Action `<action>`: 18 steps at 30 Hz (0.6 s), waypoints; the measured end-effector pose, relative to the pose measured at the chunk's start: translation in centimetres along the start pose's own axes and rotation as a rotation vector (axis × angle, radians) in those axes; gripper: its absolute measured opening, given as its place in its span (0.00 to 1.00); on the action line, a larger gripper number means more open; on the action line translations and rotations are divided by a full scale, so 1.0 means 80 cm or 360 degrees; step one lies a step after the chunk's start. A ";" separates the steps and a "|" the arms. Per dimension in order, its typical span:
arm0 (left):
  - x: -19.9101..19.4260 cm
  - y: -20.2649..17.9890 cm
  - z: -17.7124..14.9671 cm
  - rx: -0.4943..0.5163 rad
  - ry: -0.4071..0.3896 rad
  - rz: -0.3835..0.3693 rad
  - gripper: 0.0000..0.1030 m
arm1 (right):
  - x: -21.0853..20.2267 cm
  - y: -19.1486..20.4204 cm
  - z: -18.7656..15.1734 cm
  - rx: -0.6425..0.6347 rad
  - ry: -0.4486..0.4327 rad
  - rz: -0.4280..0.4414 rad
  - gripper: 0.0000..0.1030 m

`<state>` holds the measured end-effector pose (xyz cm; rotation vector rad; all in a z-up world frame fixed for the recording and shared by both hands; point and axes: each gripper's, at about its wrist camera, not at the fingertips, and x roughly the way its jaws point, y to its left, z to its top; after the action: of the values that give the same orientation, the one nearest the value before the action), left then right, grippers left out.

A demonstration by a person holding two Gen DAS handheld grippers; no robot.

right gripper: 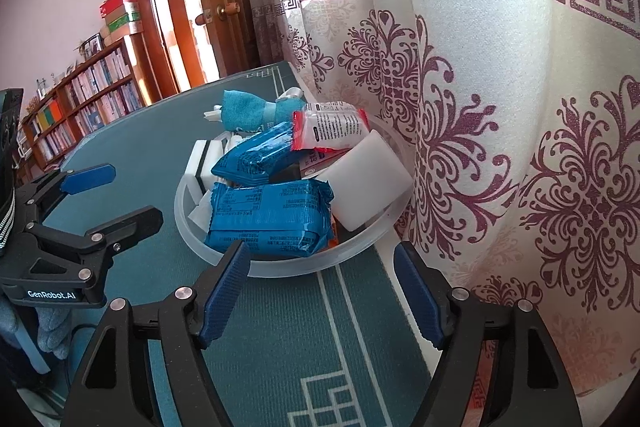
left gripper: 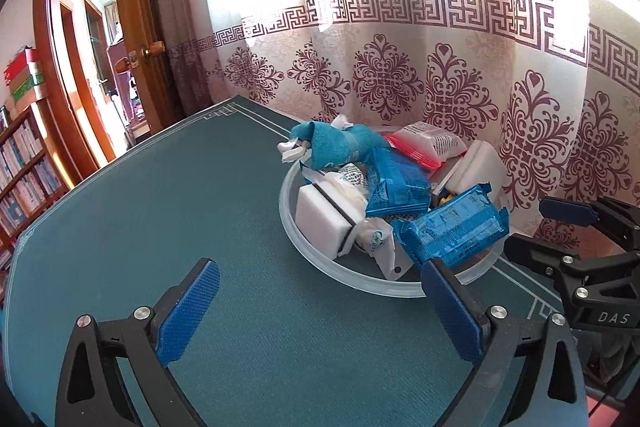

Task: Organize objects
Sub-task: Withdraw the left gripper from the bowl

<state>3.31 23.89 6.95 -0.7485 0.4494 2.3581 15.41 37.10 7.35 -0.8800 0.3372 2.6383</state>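
A clear round plastic tray [left gripper: 352, 277] [right gripper: 360, 247] sits on the green table mat by the curtain, piled with objects: blue snack packets [left gripper: 452, 227] [right gripper: 268, 215], a rolled teal towel [left gripper: 336, 143] [right gripper: 248, 109], white sponges [left gripper: 324, 219] [right gripper: 370, 181], and a red-edged white packet [left gripper: 432, 143] [right gripper: 332, 129]. My left gripper [left gripper: 320, 307] is open and empty, just in front of the tray's near rim. My right gripper [right gripper: 320, 291] is open and empty, at the tray's near edge. Each gripper shows in the other's view, the right one [left gripper: 576, 227] and the left one [right gripper: 108, 195].
The green mat [left gripper: 160, 211] covers the table. A patterned curtain [left gripper: 440, 75] hangs right behind the tray. A wooden door [left gripper: 136, 27] and a bookshelf [right gripper: 80, 99] stand beyond the table's far left edge.
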 end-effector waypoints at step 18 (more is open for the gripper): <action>-0.033 0.002 0.014 -0.0115 -0.0021 0.0229 1.00 | -0.025 0.012 0.008 -0.0030 -0.0142 -0.0053 0.90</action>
<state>4.47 23.14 9.46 -0.7556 0.4272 2.5235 16.17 35.93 9.19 -0.7644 0.2735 2.6438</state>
